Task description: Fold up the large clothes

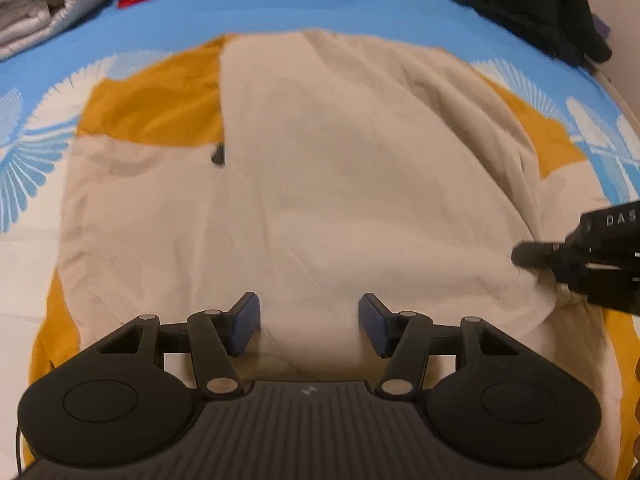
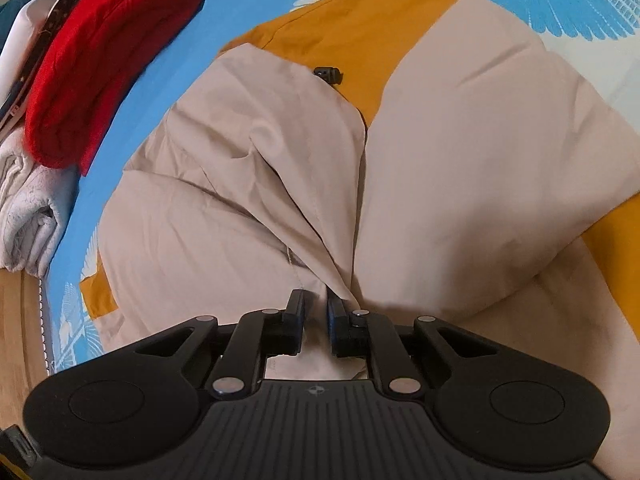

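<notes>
On blue bedsheet point(image 1: 280, 20), right gripper point(image 2: 316, 312) pinching beige-and-mustard jacket point(image 1: 340, 184) edge; left gripper point(image 1: 309, 320) hovering, fingers apart. Risking thin fabric slipping out, fold collapsing.

Only readable text I see: white letters "DAS", cut off by frame edge, on black body of right hand-held gripper point(image 1: 520, 256) in left wrist view. Small crosshair-style emblem on ribbed housing of each hand-held gripper, no lettering with it. Marks on objects at right wrist view's upper left too blurred to read.
</notes>
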A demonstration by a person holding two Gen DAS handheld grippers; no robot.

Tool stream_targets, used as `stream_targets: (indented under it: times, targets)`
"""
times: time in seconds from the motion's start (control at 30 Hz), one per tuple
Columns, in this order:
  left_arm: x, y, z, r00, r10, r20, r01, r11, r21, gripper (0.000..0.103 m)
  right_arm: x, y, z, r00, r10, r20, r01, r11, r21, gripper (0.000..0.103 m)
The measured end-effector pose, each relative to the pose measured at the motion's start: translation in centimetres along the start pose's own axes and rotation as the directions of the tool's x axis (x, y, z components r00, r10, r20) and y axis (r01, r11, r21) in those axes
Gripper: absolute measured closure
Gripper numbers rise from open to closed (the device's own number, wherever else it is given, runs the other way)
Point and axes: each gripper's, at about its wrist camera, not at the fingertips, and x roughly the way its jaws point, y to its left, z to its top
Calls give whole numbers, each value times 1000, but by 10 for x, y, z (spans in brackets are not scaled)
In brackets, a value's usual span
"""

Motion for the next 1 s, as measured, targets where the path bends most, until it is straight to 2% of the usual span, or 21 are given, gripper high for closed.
stream_targets:
  times: [0.1,0.17,0.2,0.3,0.37,0.43,0.5,0.6,0.67,0.77,0.83,0.9,1.0]
  targets:
    - [-5,0,1,997,-70,20,70,997,-21,41,-6,0,0,1000,19,12,-19,1000,8,88]
    - [-5,-4,0,993,-120,10,120,993,-12,41,-7,6,1,999,13,29,-12,1000,-27,83]
    - [-3,-8,-1,993,-119,-13,119,993,11,41,-5,8,3,999,7,36,-6,999,-46,81]
    - [8,-15,-5,997,-32,-69,38,995,88,41,-5,11,1,999,-14,34,17,996,-87,80]
    - [2,-12,-4,998,-17,-58,22,996,85,41,-4,11,-1,999,-33,22,35,995,-91,80]
    - [-17,-6,4,1000,-26,0,26,998,48,41,-10,15,-3,998,-41,37,45,994,-103,80]
    - [-40,0,12,996,-53,75,51,998,22,41,-21,22,-3,995,-42,88,54,989,-136,80]
    - [-81,9,20,976,-68,207,70,998,0,41,-54,34,-5,977,-7,214,50,979,-198,80]
    - [-107,13,19,956,-73,285,73,997,11,41,-82,41,-8,950,32,311,52,965,-258,80]
    - [-151,25,4,910,-72,409,57,997,49,41,-125,52,-18,892,106,439,78,922,-380,80]
    - [-179,34,-11,880,-27,474,8,999,42,41,-157,56,-30,843,158,514,118,878,-463,80]
    - [-212,47,-34,859,19,512,-26,1000,8,41,-190,58,-46,784,219,581,160,833,-529,80]
    - [-260,73,-79,846,16,534,16,998,-55,41,-244,45,-79,685,284,671,222,795,-564,79]
